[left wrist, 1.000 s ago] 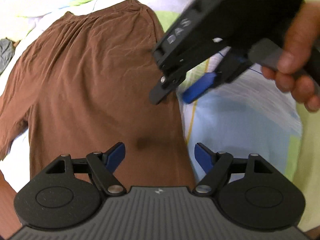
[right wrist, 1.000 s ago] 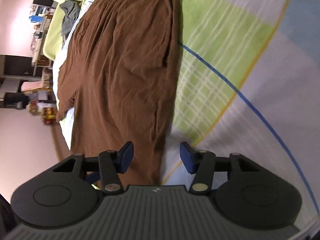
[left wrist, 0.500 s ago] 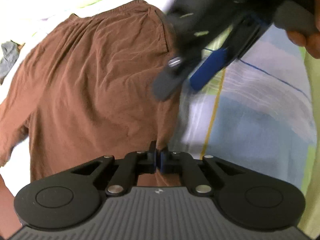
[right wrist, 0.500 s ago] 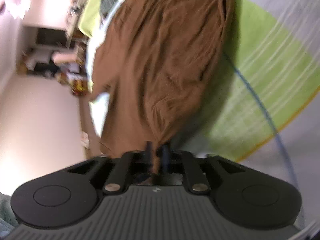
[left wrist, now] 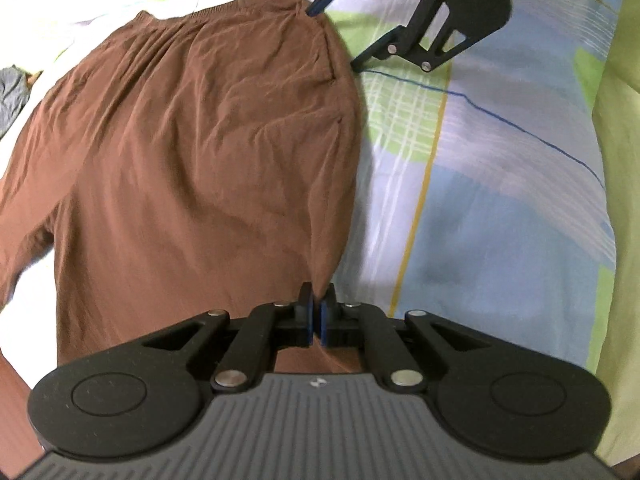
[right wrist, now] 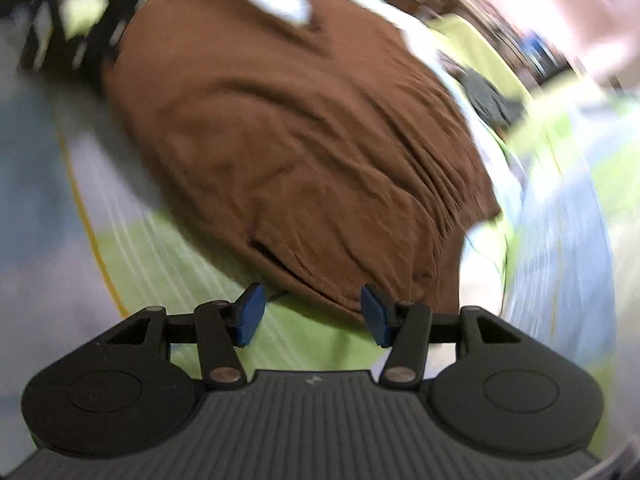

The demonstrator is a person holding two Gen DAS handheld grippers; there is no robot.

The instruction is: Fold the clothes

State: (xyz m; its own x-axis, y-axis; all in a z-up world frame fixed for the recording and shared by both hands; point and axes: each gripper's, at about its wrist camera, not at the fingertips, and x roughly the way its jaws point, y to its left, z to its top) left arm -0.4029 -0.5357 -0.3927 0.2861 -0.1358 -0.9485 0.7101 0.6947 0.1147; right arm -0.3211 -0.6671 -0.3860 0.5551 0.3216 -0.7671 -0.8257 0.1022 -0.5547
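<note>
The left wrist view is sharp and evenly lit, though the far-left bedsheet (left wrist: 48, 20) glares white. A soft shadow edges the brown shorts (left wrist: 180, 160). The right wrist view is motion-blurred throughout, worst at its bowed fisheye edges.

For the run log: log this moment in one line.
left tool: shut on shorts | right tool: open at waistband | bed

- A bed (left wrist: 500, 208) covered by a sheet checked in pale blue, lime green and white.
- Brown shorts (left wrist: 192, 168) lie spread flat on it.
- A small grey garment (left wrist: 12, 92) lies left of the shorts.
</note>
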